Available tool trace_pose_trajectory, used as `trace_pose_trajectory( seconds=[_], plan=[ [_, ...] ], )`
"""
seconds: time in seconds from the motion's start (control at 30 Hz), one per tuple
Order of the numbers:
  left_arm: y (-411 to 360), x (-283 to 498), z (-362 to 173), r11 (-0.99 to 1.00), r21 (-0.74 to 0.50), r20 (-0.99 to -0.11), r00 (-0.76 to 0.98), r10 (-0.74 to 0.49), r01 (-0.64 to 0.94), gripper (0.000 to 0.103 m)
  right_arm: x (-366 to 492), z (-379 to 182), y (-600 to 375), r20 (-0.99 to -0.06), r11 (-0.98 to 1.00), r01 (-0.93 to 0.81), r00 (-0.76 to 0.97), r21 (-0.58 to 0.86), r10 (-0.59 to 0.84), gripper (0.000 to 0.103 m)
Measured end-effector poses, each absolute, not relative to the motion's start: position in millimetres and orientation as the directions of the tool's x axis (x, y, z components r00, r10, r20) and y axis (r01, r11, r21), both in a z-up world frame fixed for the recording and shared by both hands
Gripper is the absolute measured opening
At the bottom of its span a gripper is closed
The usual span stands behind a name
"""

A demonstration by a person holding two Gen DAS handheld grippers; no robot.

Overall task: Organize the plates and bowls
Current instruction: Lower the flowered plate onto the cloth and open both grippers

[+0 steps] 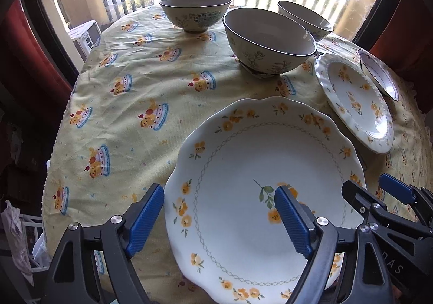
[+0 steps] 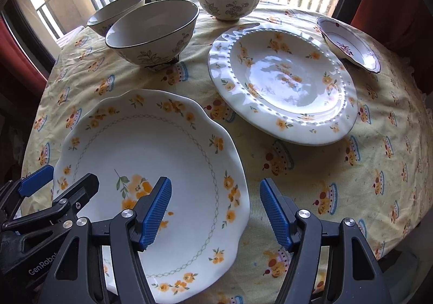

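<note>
White glazed with orange flowers, the scalloped plate (image 1: 259, 168) is sitting at the table's near edge, and both claws are hanging spread wide over it: left gripper (image 1: 220, 218) straddling its left rim, right gripper (image 2: 216, 213) straddling its right rim. The beaded plate (image 2: 284, 82) is lying just beyond, a small dish (image 2: 349, 43) further right. Three bowls (image 2: 154, 30) are crowding the back. Bare yellow tablecloth (image 1: 130, 103) is stretching off left.
</note>
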State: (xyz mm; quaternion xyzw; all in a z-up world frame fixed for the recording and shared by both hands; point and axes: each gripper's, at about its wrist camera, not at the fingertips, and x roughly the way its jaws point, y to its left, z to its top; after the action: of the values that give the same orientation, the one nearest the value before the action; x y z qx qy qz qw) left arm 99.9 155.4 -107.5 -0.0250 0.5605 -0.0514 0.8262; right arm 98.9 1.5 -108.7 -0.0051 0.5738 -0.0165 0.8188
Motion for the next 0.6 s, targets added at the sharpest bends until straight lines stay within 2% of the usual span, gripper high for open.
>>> trace_pose_trajectory(
  seconds=[0.33,0.6],
  plan=[
    [122.1,103.1,-79.7,0.983,-0.124,-0.893,0.416,-0.171,0.138,0.087,92.9,-77.7,-28.4,-0.920,0.996,0.073,0.384,-0.053,-0.078,0.074],
    [82.6,114.2,-80.9,0.980,-0.109,-0.900,0.401,-0.168,0.164,0.088,100.6,-72.8,-64.1,-0.904,0.991,0.111,0.413,-0.070,-0.110,0.074]
  ],
)
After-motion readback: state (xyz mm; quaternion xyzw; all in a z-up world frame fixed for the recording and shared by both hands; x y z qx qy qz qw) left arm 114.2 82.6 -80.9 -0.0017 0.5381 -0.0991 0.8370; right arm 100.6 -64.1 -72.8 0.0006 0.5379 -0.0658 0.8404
